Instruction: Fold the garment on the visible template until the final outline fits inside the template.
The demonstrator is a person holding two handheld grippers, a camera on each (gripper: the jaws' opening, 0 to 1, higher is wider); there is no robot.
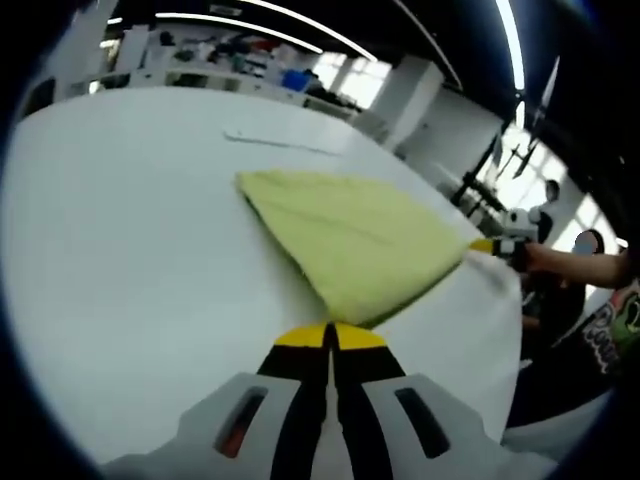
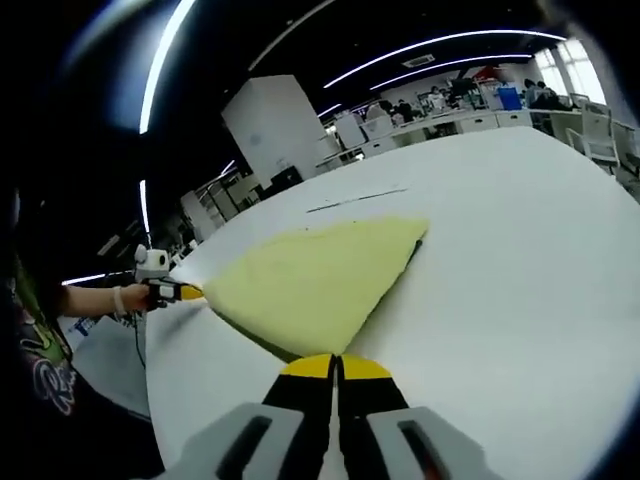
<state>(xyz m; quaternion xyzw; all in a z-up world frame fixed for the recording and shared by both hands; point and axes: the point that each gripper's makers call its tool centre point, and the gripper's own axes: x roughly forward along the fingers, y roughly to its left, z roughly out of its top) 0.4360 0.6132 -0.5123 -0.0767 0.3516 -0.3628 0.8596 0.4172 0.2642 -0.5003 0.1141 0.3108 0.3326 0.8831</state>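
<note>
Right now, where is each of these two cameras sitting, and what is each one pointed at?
Left gripper view: rides the left gripper, looking along its closed jaws at the yellow-green garment on the white table; the right gripper shows.
Right gripper view: rides the right gripper, facing the same garment; the left gripper shows.
Shared: garment, table, a thin line marked beyond.

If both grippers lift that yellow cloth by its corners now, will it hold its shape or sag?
Likely sag: the yellow cloth lies limp and flat on the white table, so it looks soft rather than stiff. It probably weighs little, as the left gripper and right gripper each pinch just a corner. Its fuzzy surface suggests it won't slip easily.
</note>
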